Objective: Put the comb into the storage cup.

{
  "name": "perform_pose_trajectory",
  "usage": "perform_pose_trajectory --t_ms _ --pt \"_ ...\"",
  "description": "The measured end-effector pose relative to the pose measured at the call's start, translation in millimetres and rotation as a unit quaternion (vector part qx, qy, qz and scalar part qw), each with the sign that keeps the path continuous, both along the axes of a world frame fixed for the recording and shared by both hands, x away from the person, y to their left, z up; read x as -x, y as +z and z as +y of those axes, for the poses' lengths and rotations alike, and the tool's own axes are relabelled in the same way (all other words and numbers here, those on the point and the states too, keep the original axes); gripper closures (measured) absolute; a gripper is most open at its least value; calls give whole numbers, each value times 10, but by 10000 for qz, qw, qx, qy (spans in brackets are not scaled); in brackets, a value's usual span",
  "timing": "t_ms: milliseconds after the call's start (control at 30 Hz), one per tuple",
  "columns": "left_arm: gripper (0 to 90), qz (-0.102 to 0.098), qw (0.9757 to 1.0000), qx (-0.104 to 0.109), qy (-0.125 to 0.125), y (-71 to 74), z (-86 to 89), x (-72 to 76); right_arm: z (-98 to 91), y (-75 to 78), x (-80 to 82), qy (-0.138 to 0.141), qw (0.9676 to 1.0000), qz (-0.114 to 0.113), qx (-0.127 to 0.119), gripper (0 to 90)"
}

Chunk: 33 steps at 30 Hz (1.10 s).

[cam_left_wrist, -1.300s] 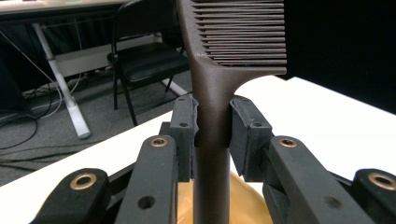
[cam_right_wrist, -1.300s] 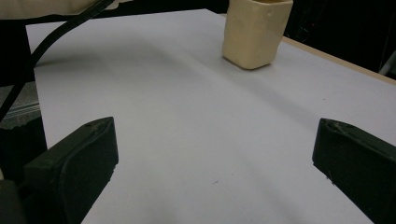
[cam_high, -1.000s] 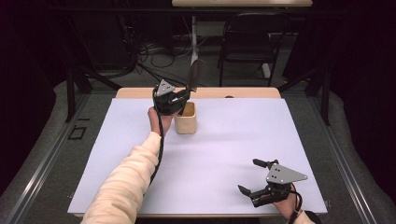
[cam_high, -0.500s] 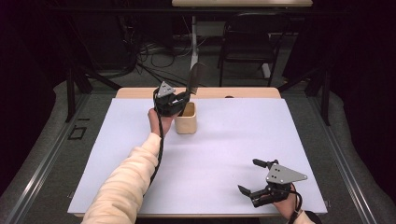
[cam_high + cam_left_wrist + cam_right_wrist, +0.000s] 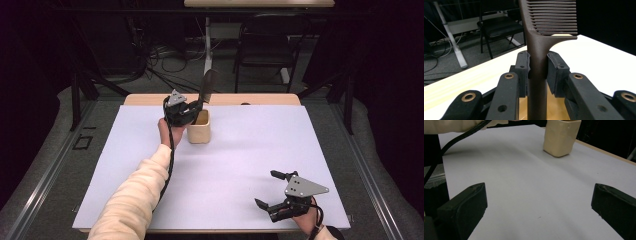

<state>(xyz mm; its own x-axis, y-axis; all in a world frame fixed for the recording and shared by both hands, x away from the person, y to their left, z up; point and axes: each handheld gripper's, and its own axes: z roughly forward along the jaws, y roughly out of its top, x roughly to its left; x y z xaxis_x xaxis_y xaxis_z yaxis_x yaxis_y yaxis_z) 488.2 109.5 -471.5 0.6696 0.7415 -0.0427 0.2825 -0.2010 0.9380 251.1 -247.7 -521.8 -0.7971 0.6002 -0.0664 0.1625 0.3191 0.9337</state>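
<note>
- Left sleeve (image 5: 135,200), cream, runs from near edge up toward far-left part of the worktop (image 5: 240,165), which has a white sheet over it.
- Left hand-held gripper (image 5: 194,106) sits at far left-centre, just left of the cup, black cable trailing down along the forearm.
- Its jaws are clamped on the handle of a dark brown comb (image 5: 537,62); in the left gripper view both pads press the handle from either side, w/ the teeth section above the pads.
- Comb stands roughly upright, teeth end up and leaning a bit to the far side in the high view (image 5: 207,86); lower handle end goes down into the cup.
- Cup (image 5: 199,127): small tan container, upright on the sheet, far-centre; also seen top centre-right in the right gripper view (image 5: 560,137).
- Middle of the sheet btwn cup and right hand: bare white surface.
- Right hand-held gripper (image 5: 269,190) at near-right corner, well apart from cup, low over the sheet; jaws spread wide apart, nothing btwn them.
- Dark chair (image 5: 265,42) on the floor beyond the far edge.
</note>
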Motion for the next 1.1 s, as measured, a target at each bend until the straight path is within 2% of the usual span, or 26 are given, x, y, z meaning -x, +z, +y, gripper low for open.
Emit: perform_pose_trajectory --t_ms 133,267,433,600,1100 --pt "721 -1 10000 -55 -20 -5 -1 4 0 0 0 -4 10000 2 1 0" --pt "721 -33 9996 -257 -87 -6 -30 14 2 -2 -3 -4 10000 4 8 0" --pt "721 -37 9993 -350 -113 -19 -43 14 0 -1 -1 -11 10000 -1 9 0" --pt "722 -68 9983 -540 -231 -19 -61 18 1 0 1 -10 10000 -3 8 0" --pt "721 39 9975 -615 -357 -58 -64 -7 -1 0 1 -8 10000 -5 1 0"
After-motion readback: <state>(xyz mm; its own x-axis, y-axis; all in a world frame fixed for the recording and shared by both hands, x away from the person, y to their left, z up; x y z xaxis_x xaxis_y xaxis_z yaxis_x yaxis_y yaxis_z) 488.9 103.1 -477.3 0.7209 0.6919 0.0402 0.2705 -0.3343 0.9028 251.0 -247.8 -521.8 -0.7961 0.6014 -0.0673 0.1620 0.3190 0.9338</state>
